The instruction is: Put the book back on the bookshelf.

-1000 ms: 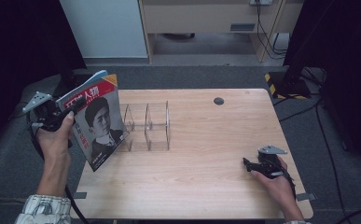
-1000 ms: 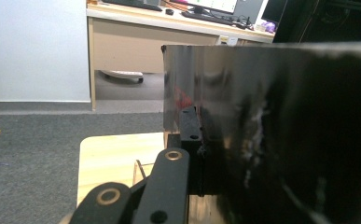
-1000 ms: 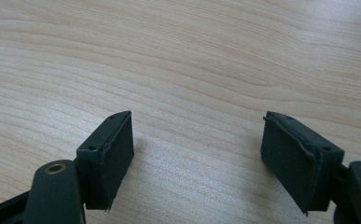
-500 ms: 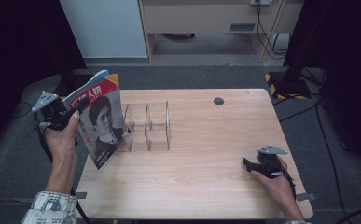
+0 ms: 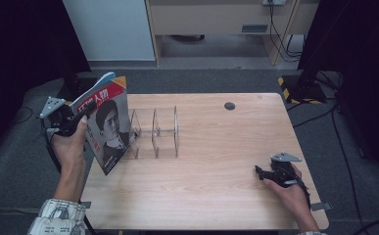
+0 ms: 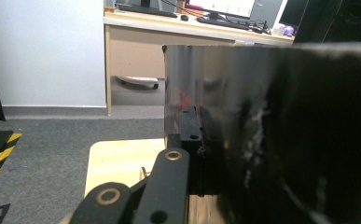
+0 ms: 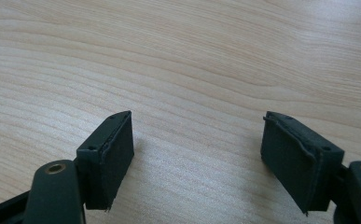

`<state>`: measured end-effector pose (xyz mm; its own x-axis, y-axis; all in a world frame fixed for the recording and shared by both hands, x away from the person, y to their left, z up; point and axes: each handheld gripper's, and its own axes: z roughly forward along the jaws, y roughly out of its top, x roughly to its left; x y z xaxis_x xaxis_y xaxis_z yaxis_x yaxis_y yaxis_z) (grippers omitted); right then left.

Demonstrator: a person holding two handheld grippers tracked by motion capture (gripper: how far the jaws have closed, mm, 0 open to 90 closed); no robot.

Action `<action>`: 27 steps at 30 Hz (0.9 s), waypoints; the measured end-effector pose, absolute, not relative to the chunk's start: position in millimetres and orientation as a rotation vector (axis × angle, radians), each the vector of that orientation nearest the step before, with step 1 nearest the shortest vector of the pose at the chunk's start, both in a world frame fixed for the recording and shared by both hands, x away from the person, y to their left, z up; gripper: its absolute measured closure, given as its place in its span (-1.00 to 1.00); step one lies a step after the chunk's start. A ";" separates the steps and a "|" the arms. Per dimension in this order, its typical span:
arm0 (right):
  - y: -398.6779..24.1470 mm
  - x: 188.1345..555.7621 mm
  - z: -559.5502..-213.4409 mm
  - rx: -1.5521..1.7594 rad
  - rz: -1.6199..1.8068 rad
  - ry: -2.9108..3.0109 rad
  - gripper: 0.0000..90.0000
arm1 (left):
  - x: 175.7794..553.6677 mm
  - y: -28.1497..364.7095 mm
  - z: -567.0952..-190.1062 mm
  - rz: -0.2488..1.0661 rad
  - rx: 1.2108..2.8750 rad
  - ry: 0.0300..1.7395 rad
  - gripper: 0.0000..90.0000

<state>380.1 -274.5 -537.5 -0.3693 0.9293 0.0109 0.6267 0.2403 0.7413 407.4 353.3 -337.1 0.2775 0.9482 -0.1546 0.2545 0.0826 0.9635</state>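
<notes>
Holding a glossy portrait-cover magazine (image 5: 106, 125) clamped upright, the left hand-held gripper (image 5: 72, 120) has not yet filed it in the clear acrylic divider rack (image 5: 155, 132); right hand-held gripper (image 5: 270, 175) rests wide open, empty, on the wooden surface (image 5: 216, 196).

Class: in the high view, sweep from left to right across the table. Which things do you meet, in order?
Left gripper → magazine → clear rack → black round spot → right gripper.

- Wooden table (image 5: 216, 186) — pale, grain running across, on grey carpet.
- Clear acrylic rack (image 5: 155, 132) stands at its left.
- Small dark round spot (image 5: 229, 105) near the far edge.
</notes>
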 end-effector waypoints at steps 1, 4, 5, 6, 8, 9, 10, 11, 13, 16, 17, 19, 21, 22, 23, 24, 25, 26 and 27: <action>-274.5 380.1 -537.5 1.422 0.934 2.084 -0.43 | 407.9 352.0 -337.3 0.779 1.420 1.206 0.92; -274.5 380.2 -537.6 1.424 0.934 2.082 -0.43 | 408.1 348.9 -337.8 0.795 1.429 1.203 0.92; -274.4 380.2 -537.6 1.424 0.935 2.081 -0.43 | 408.2 348.1 -338.0 0.796 1.430 1.201 0.92; -274.3 380.3 -537.7 1.423 0.935 2.079 -0.43 | 408.3 347.6 -338.1 0.796 1.431 1.201 0.92; -274.4 380.2 -537.5 1.424 0.934 2.082 -0.43 | 408.4 347.2 -338.1 0.795 1.429 1.201 0.92; -274.4 380.2 -537.6 1.424 0.935 2.081 -0.43 | 408.4 347.1 -338.2 0.797 1.427 1.201 0.92; -274.4 380.2 -537.6 1.424 0.935 2.081 -0.43 | 408.6 347.1 -338.4 0.796 1.424 1.201 0.92; -274.4 380.2 -537.6 1.424 0.934 2.081 -0.43 | 408.8 347.0 -338.6 0.795 1.422 1.201 0.92; -274.4 380.2 -537.5 1.424 0.934 2.082 -0.43 | 409.0 346.8 -339.1 0.798 1.418 1.198 0.92; -274.5 380.2 -537.5 1.421 0.934 2.085 -0.43 | 409.1 346.9 -340.6 0.805 1.407 1.187 0.92; -274.5 380.2 -537.5 1.422 0.934 2.084 -0.43 | 409.0 346.9 -341.2 0.807 1.402 1.183 0.92; -274.4 380.2 -537.5 1.423 0.934 2.083 -0.43 | 408.6 347.0 -342.5 0.807 1.399 1.178 0.92; -274.5 380.2 -537.5 1.421 0.934 2.085 -0.43 | 408.1 347.1 -344.1 0.802 1.395 1.170 0.92; -274.5 380.2 -537.5 1.421 0.934 2.085 -0.43 | 407.7 347.2 -345.1 0.801 1.389 1.168 0.92; -274.5 380.2 -537.5 1.420 0.934 2.086 -0.43 | 407.6 347.5 -345.7 0.797 1.386 1.166 0.92; -274.5 380.2 -537.5 1.420 0.934 2.086 -0.43 | 407.4 347.8 -346.5 0.792 1.381 1.165 0.92; -274.5 380.2 -537.5 1.419 0.934 2.086 -0.43 | 407.2 348.1 -347.3 0.790 1.378 1.165 0.92; -274.4 380.2 -537.5 1.419 0.935 2.086 -0.43 | 407.1 348.4 -348.1 0.786 1.374 1.164 0.92; -274.5 380.2 -537.5 1.418 0.934 2.086 -0.43 | 407.0 348.5 -348.9 0.784 1.373 1.162 0.92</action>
<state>380.2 -274.5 -537.5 -0.3717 0.9283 0.0093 0.6250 0.2429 0.7419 407.0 348.5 -348.9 0.2946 0.9419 -0.1615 0.2033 0.1034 0.9737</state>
